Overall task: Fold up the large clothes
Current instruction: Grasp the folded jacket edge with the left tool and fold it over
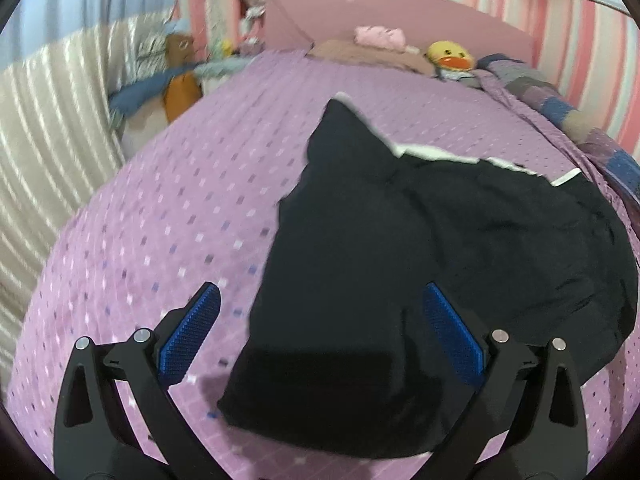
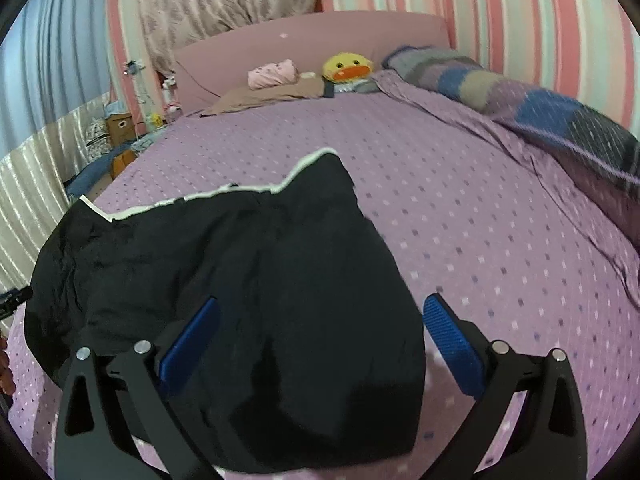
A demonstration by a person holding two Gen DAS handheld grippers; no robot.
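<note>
Left wrist view: blurred black garment (image 1: 400,260) on bed (image 1: 160,220), lower edge cut off; both tongs, left (image 1: 320,336) and right (image 2: 320,344), gape wide, empty.

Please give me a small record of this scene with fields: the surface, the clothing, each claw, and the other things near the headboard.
surface: purple bedspread with small squares
clothing: black garment with white trim, lying rumpled on the bedspread
left claw: open, above the garment's near edge, holding nothing
right claw: open, above the garment's near edge, holding nothing
near headboard: yellow duck plush, pink plush
right side: patchwork blanket
</note>
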